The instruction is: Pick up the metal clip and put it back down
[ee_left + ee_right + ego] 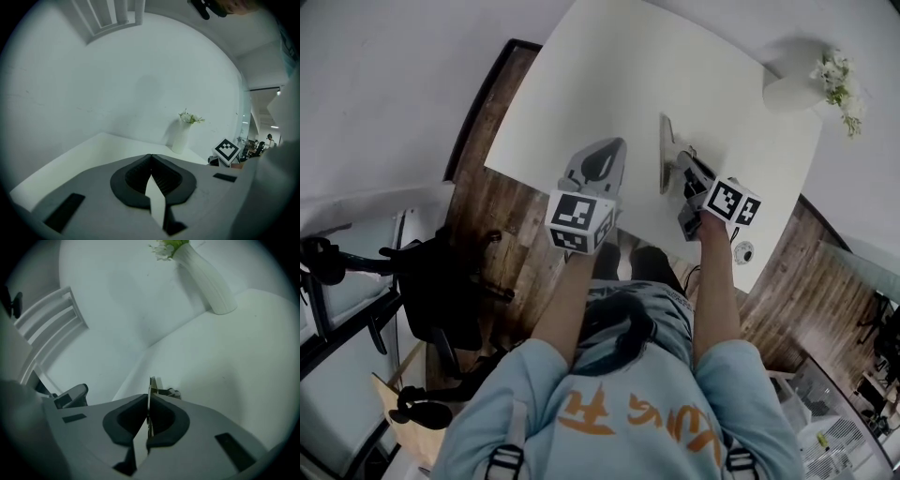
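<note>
In the head view, the clip [665, 150] was seen standing on edge near the middle of the frame, over the table [609, 66] and just inside its near edge. It was clamped between the jaws of the right gripper [682, 169]. In the right gripper view the thin metal blade of the clip [152, 383] was pinched at the jaw tips of the right gripper [149, 401] and stuck out past them. Whether it touched the table could not be told. The left gripper [605, 150] was held just to the left, at the near edge above the floor [497, 206], its jaws [151, 157] pressed together on nothing. Bare tabletop lay open toward the upper left. A vase [787, 84] stood well apart at the upper right corner.
</note>
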A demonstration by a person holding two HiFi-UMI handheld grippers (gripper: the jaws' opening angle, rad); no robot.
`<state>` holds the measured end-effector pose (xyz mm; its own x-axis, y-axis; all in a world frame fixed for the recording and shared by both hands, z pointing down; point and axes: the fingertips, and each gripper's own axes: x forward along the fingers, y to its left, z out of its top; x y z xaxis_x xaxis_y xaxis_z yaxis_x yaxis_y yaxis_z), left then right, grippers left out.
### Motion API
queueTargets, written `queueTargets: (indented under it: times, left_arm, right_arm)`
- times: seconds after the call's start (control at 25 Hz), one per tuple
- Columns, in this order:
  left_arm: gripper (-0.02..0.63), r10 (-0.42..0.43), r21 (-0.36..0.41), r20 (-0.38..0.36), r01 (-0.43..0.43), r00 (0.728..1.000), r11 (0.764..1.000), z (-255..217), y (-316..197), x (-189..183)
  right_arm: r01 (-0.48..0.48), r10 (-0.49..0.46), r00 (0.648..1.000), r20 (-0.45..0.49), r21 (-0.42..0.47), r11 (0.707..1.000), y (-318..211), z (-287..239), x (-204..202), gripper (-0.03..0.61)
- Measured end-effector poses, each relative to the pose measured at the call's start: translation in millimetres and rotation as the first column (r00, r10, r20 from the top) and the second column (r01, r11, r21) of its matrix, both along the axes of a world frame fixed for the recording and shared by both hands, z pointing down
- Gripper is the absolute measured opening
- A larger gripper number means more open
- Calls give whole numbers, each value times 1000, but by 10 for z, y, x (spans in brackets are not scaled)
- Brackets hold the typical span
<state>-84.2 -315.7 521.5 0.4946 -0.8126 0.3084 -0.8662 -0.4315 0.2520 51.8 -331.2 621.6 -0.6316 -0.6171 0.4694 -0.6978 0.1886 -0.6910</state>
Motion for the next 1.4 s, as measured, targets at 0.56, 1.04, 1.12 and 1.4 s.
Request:
queueTargets:
  times: [0.56,1.04,1.12,1.4]
  left_arm:
    - [25,-22,160,-5,22,1000,987,-753,-372,-32]
    - [25,-48,383,26,34,999,923,-1798,-673,-40]
    - [25,-40,394,31,25,999,919,-1851,-687,-25]
    - [25,8,350,11,-12,1000,937,-1693,-724,192]
  right_arm:
    - [119,-52,982,-180,381,917,-426,-1395,-144,14]
    - [246,184,894,-409,790,562,-490,-2941,-6,14]
    - [271,207,879,-430,806,526,-451,-3040,-28,14]
    - [255,209,872,-442,776,576,-423,-2951,187,14]
